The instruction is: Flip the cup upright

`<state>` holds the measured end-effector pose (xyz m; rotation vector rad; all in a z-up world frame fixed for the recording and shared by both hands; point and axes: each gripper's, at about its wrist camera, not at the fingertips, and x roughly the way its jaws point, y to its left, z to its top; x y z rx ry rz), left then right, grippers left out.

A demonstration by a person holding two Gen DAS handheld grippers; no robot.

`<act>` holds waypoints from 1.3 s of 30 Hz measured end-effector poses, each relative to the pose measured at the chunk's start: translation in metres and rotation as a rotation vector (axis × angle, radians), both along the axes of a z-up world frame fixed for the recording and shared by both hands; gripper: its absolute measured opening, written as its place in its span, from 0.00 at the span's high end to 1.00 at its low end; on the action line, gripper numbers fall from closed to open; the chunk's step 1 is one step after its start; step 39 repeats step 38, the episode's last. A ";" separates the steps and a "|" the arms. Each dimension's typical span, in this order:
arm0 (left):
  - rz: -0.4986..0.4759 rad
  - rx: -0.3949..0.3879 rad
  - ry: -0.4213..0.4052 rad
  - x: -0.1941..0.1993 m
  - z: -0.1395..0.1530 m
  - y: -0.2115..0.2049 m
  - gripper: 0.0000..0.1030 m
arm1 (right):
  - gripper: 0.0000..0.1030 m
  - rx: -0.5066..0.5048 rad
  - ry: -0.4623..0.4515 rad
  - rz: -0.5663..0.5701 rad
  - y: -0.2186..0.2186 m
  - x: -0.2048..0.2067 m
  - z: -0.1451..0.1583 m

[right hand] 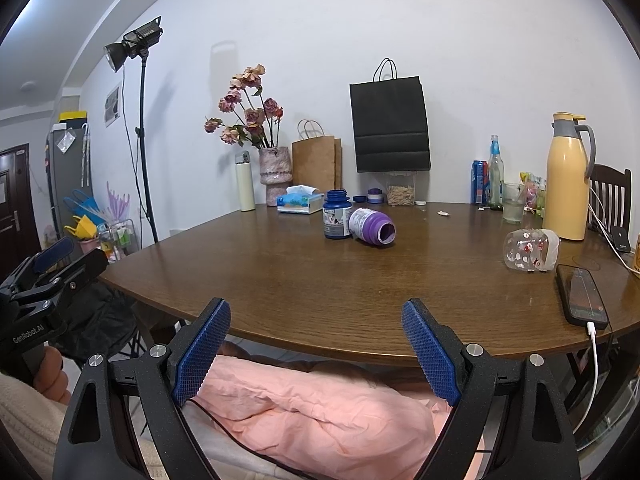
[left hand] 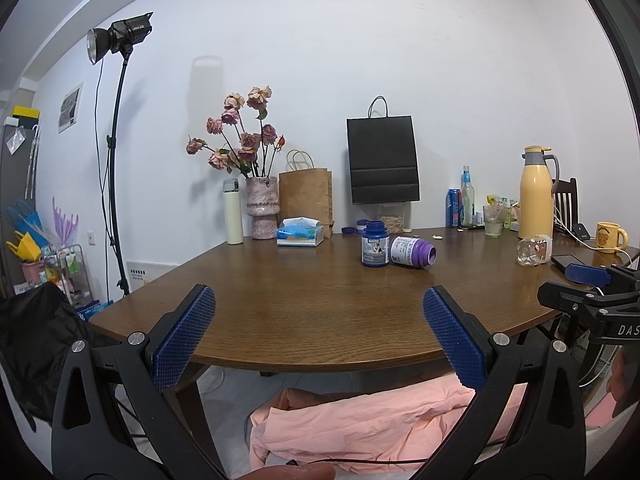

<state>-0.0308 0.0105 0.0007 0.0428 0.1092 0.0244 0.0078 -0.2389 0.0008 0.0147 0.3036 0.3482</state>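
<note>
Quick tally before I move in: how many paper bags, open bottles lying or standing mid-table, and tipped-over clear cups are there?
Paper bags: 2 (brown bag, black bag)
Open bottles: 2 (blue bottle upright, purple bottle on its side)
Tipped clear cups: 1 (clear cup)
Total: 5

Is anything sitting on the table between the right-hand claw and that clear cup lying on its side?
No: the right wrist view shows only bare table between the right gripper and the tipped cup.
</note>
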 end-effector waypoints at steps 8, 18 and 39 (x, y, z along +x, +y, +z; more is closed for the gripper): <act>0.003 0.000 0.001 0.000 0.000 -0.002 0.00 | 0.11 -0.001 0.004 0.001 0.001 0.000 -0.003; 0.002 0.002 0.003 0.000 0.000 -0.003 0.00 | 0.11 -0.003 0.008 0.006 0.004 -0.002 -0.010; -0.001 0.003 0.004 0.001 0.000 -0.002 0.00 | 0.11 -0.004 0.010 0.007 0.003 -0.001 -0.008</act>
